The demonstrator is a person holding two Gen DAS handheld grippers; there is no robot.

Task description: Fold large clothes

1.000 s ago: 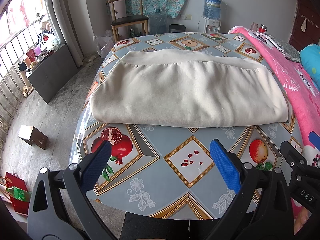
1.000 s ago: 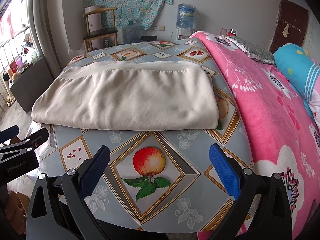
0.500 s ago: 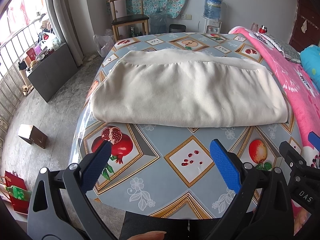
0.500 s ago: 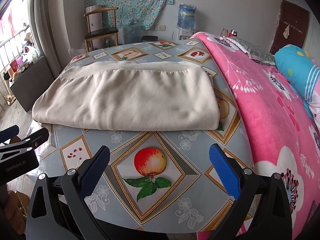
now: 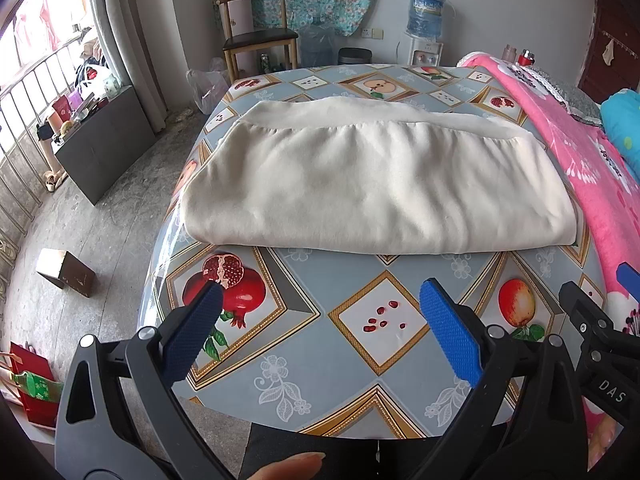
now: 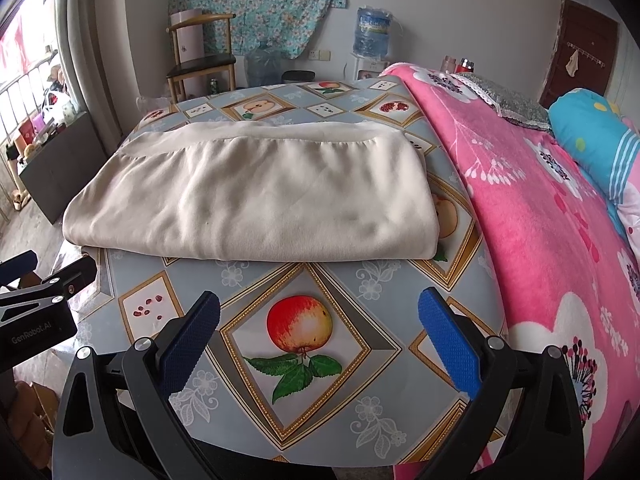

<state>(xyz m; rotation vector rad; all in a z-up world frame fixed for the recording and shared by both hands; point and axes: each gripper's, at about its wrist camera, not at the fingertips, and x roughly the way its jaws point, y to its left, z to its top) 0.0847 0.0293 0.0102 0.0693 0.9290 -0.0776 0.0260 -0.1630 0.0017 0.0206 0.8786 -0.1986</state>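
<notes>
A cream garment lies folded into a wide rectangle on the fruit-patterned tablecloth, its banded hem along the far side. In the right wrist view the same garment fills the middle of the table. My left gripper hovers open over the near table edge, short of the garment, with nothing between its blue pads. My right gripper is open too, above an apple print, also short of the fold. Each gripper shows at the edge of the other's view.
A pink floral blanket and a blue pillow lie along the table's right side. A wooden chair, water bottles and a dark cabinet stand beyond. A small box sits on the floor at left. A fingertip shows at the bottom edge.
Both views have drifted only slightly. A fingertip has come further into the bottom of the left wrist view. The garment has not moved.
</notes>
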